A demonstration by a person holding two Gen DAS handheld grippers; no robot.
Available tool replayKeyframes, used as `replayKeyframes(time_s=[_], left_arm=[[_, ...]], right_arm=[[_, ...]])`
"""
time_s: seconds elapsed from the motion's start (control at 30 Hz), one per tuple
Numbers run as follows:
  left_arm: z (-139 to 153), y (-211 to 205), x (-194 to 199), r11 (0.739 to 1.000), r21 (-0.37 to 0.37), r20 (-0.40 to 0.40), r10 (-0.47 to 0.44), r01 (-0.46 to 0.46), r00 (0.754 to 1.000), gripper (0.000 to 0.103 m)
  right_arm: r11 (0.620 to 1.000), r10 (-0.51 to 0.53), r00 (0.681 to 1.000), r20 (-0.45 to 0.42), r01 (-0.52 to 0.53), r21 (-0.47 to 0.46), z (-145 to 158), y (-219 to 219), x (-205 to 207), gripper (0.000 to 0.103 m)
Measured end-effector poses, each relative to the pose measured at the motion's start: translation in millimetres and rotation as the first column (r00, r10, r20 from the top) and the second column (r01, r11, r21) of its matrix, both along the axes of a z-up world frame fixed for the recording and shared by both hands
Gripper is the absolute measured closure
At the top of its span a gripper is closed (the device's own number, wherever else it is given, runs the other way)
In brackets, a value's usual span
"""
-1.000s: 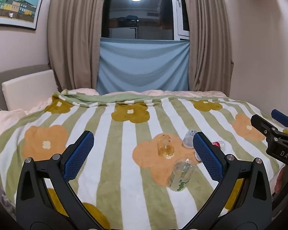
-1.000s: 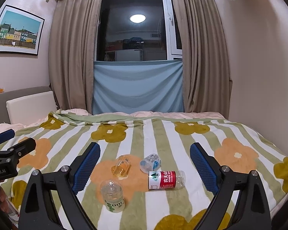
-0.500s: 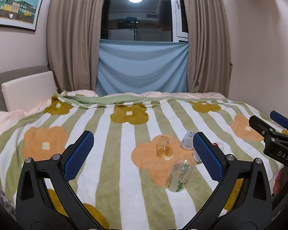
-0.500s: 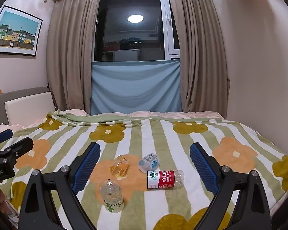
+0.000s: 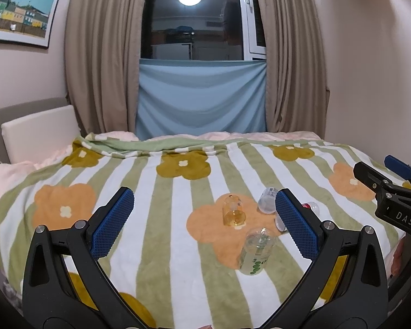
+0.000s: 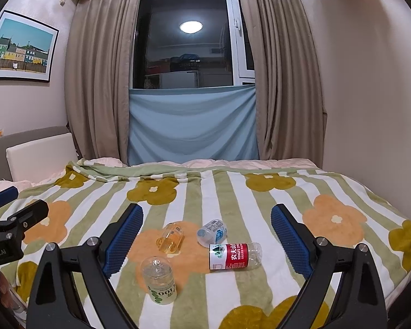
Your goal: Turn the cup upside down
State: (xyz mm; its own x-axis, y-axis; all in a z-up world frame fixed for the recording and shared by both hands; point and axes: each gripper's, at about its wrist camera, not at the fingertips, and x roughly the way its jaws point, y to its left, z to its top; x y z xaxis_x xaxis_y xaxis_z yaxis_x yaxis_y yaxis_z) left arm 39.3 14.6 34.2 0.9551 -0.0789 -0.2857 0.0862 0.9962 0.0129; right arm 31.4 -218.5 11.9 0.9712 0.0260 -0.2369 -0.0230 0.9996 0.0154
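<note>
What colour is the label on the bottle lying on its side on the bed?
The bottle's label is red with a white band at one end, clearest in the right wrist view.

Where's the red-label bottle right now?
In the right wrist view, the red-label bottle lies on its side on the blanket, right of the amber cup.

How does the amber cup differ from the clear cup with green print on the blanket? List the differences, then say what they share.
Colour: the amber cup is orange-tinted; the clear cup with green print is colourless with green lettering.
Pose: the amber cup lies on its side; the clear cup stands with its closed end up.
Place: the amber cup lies farther from the grippers; the clear cup is nearer.
Shared: both are see-through and rest untouched on the blanket.
</note>
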Motion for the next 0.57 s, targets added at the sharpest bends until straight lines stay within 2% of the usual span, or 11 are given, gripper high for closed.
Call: replayKeyframes(time_s=[0.3, 0.57], left_arm=[[1.0, -3.4, -4.5, 1.0, 0.024, 0.041, 0.009, -0.01, 0.999, 0.0], [-0.4, 2.7, -5.1, 1.0, 0.006, 0.067, -0.001, 0.0, 0.998, 0.0]], right_arm=[[1.0, 0.0, 1.0, 0.001, 0.0, 0.001, 0.1, -0.6, -0.1, 0.01], [1.0, -0.001, 1.0, 0.001, 0.001, 0.003, 0.3, -1.0, 0.0, 0.01]])
